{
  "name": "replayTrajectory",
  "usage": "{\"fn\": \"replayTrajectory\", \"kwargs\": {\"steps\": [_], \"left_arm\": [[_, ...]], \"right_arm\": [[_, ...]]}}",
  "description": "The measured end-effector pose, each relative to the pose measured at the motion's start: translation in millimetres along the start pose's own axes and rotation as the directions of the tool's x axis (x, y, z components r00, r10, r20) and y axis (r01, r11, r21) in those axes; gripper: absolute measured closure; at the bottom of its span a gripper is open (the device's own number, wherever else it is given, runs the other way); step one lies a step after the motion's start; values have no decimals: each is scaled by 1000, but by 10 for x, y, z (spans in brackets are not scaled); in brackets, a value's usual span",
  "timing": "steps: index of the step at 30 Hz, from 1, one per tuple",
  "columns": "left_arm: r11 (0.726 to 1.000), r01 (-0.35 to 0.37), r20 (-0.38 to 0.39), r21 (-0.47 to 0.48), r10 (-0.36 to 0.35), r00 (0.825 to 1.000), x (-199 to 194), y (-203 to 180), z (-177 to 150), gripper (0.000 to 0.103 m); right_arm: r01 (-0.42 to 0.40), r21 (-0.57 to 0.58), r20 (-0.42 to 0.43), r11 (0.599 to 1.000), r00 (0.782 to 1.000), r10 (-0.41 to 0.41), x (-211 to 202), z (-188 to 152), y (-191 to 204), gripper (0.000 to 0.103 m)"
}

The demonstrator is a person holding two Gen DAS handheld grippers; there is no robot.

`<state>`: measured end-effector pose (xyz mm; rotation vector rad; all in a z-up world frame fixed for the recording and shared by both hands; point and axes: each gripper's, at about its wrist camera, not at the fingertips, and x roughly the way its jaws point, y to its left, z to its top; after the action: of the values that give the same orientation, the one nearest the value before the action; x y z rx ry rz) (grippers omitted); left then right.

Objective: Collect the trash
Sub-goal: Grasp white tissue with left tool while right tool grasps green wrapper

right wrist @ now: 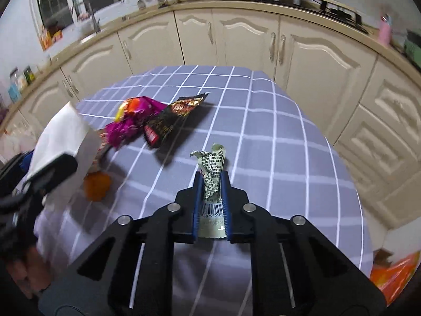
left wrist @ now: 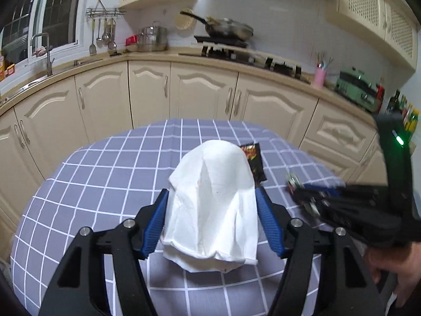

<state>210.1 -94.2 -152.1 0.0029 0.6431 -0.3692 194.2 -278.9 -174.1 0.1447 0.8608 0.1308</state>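
- Here, in the left wrist view, the left gripper (left wrist: 211, 197) is clamped on a white bag (left wrist: 211, 205), one blue pad pressing each side of it, above the table (left wrist: 105, 163) with its blue-grey checked cloth.
- Behind the white bag, toward the far edge of the table, a black snack wrapper (left wrist: 254, 162) lies flat on the cloth.
- To the right of the white bag, the right gripper (left wrist: 302, 192) shows blurred and low over the table, with a person's hand (left wrist: 402, 271) behind it.
- Beyond the table runs a row of cream cabinets (left wrist: 205, 92), and a frying pan (left wrist: 229, 30) sits on the counter above them.
- In the right wrist view, the right gripper (right wrist: 212, 184) is clenched tight on a pale green printed wrapper (right wrist: 211, 176), which stands up between its pads over the near half of the table (right wrist: 289, 144).
- Left of it and farther across the table, a magenta wrapper (right wrist: 131, 121) lies touching the black snack wrapper (right wrist: 173, 119).
- At the table's left edge stands the white bag (right wrist: 60, 137), with an orange piece (right wrist: 96, 185) on the cloth beside it.
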Motion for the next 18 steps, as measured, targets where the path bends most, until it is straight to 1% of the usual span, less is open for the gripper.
{"fn": "replayTrajectory", "kwargs": {"steps": [1,3,7,8,10,13,15,18], "left_arm": [[1000,6,12,-3,-6,1000,-32,8,3,39],[1000,23,41,-16,-22,999,-134,24,-13,39],[995,68,73,-74,-62,995,-358,129,-85,39],[994,69,86,-83,-62,994,-439,162,-119,39],[995,55,105,-82,-46,993,-593,158,-216,39],[997,53,110,-64,-46,993,-791,67,-371,39],[998,44,120,-49,-38,992,-916,-8,-433,39],[997,57,139,-44,-50,989,-1084,-121,-473,39]], "right_arm": [[-24,25,14,999,1000,23,-120,-61,-17,89],[-44,47,35,998,999,42,-291,-136,-23,89],[-70,60,66,996,996,66,-575,-283,-1,89],[-74,61,71,995,995,70,-634,-319,-1,89],[-82,68,85,994,993,76,-749,-409,8,89],[-103,79,102,991,990,95,-896,-518,-1,89],[-113,83,118,990,988,103,-976,-546,-28,89],[-121,91,157,988,982,106,-1191,-588,-89,89]]}}
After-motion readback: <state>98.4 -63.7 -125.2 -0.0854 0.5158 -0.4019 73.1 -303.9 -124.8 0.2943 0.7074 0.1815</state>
